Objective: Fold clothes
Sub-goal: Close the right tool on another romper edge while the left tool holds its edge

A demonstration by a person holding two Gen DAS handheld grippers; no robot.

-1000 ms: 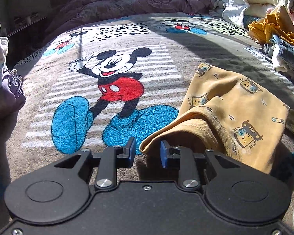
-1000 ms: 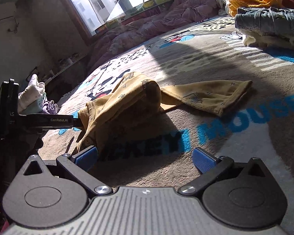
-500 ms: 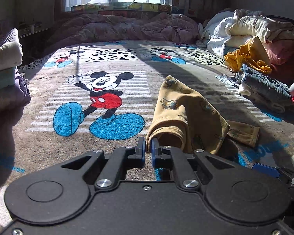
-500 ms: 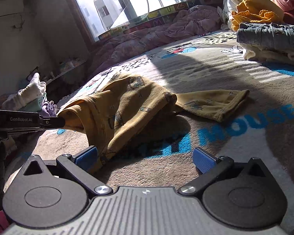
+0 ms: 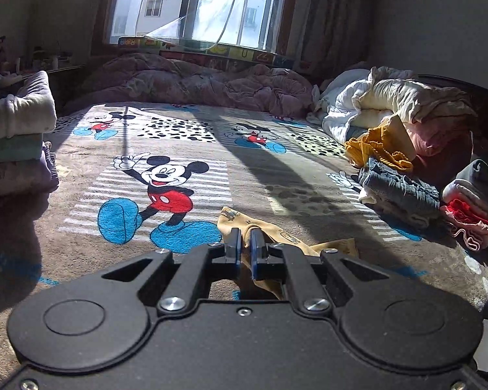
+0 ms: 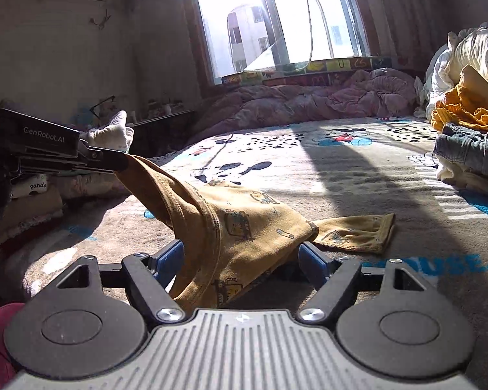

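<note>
Pinching the yellow garment (image 6: 231,227), left gripper (image 5: 246,243) lifts it; right gripper (image 6: 240,256) spread wide

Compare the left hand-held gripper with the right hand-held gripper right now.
The left hand-held gripper is shut on the mustard garment's edge; the right hand-held gripper is wide open with cloth between its jaws. The left has a smooth black body; the right's is ribbed grey. Both have blue pads.

Window (image 6: 276,22) blown out w/ glare; hard shadows, fisheye-bent edges.
</note>
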